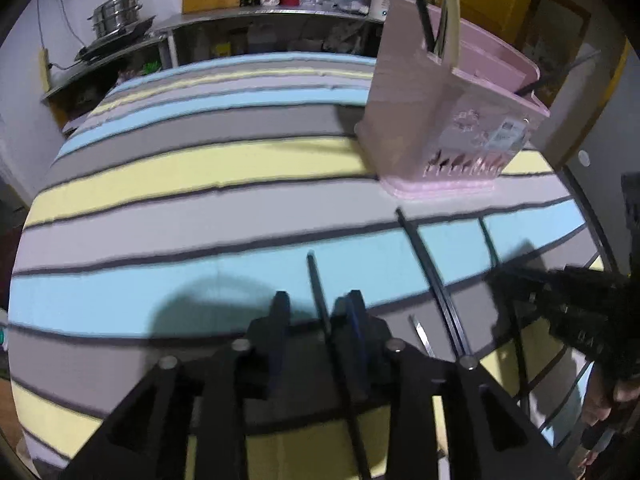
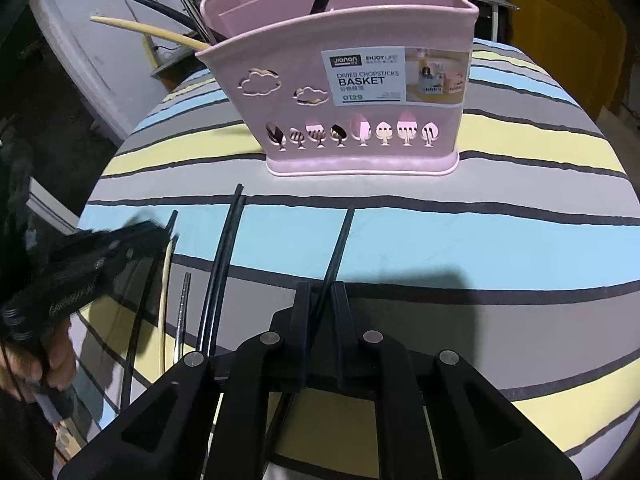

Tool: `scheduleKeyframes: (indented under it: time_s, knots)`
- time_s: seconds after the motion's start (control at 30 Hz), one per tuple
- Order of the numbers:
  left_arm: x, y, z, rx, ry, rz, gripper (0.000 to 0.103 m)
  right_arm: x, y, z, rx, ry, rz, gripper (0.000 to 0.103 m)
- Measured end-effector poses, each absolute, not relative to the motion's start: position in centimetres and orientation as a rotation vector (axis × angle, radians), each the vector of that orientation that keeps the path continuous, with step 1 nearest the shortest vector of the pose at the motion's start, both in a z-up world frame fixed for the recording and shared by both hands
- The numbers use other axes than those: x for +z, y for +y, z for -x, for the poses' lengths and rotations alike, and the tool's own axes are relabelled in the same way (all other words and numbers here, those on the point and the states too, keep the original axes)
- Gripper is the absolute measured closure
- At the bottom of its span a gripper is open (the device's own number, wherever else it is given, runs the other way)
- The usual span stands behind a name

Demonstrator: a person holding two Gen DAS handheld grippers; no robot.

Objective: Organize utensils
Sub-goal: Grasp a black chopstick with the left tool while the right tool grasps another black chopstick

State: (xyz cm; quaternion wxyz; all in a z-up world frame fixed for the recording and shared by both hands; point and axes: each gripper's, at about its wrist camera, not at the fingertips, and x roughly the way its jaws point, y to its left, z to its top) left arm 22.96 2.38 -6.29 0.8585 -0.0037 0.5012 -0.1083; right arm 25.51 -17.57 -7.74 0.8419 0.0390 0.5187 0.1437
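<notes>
A pink chopstick basket (image 2: 360, 120) stands on the striped tablecloth; it also shows in the left wrist view (image 1: 440, 120) at upper right. It holds a black stick and a cream utensil. My right gripper (image 2: 322, 296) is closed around a black chopstick (image 2: 340, 240) that points toward the basket. My left gripper (image 1: 316, 308) has its fingers on either side of another black chopstick (image 1: 316, 284), with a gap on the left side. More black chopsticks (image 2: 224, 248), a cream one (image 2: 164, 292) and a metal one (image 2: 182, 312) lie on the cloth between the grippers.
The round table's striped cloth (image 1: 200, 208) extends left and far. A steel counter with pots (image 1: 116, 12), bottles and jars stands behind. The left gripper shows in the right wrist view (image 2: 80, 264) at left; the right gripper shows in the left wrist view (image 1: 568, 312) at right.
</notes>
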Motion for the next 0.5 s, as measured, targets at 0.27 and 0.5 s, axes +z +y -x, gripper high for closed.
scheduleKeyframes:
  time_s: [0.27,0.5]
  knots:
    - [-6.8,1.8,-23.0,-0.192,1.067,-0.002,0.072,-7.7,-16.0,-25.9,0.253,1.111,-0.042,0.093]
    - [-6.7,2.0,-24.0,-0.182,1.075,0.001,0.095,-7.7,-15.4,-26.5,0.254,1.105,-0.023,0.094]
